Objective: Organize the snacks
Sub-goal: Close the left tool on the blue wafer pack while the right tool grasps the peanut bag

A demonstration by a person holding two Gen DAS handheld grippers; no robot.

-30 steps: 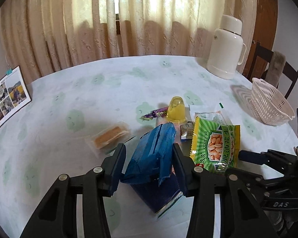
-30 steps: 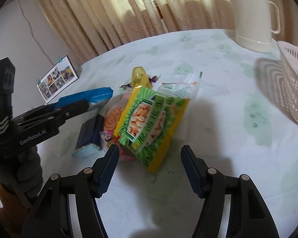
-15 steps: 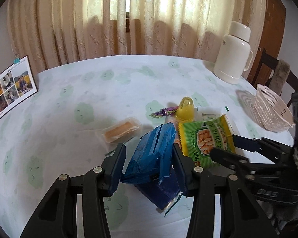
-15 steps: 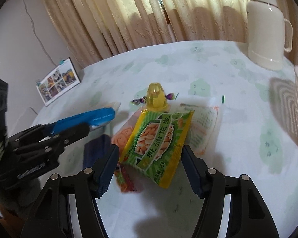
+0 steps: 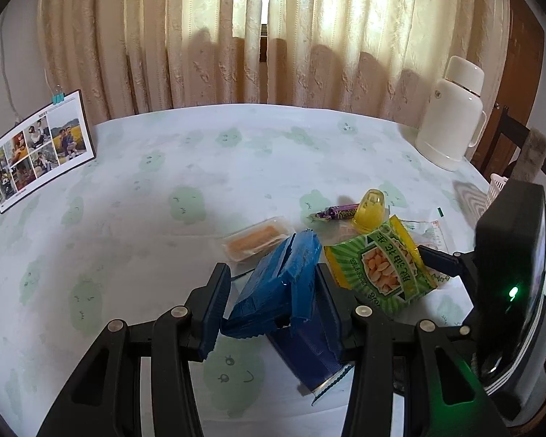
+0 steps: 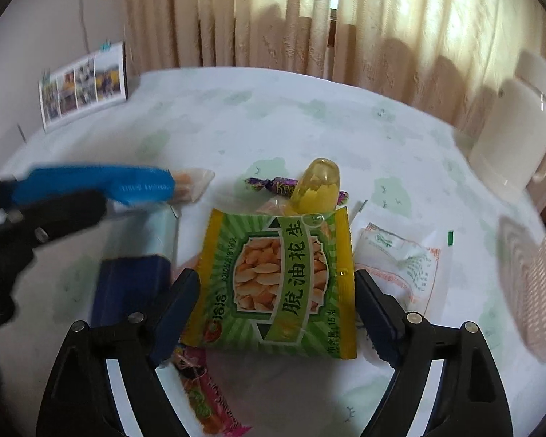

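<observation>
Sorting is barely starting — left gripper (image 5: 273,306) is clamping the blue packet (image 5: 278,287), right gripper (image 6: 276,309), jaws just widening, is straddling the unheld peanut bag (image 6: 276,284) — basket (image 6: 538,284) awaiting.

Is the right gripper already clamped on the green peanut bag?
No, the right gripper stands open, its fingers either side of the green peanut bag without pressing it.

Left gripper (image 5: 271,291) clamped, right gripper (image 6: 276,298) spread.

Basket (image 6: 544,287) blurred, cut off at right edge; pink packet (image 6: 204,397) half hidden under peanut bag (image 6: 276,284).
</observation>
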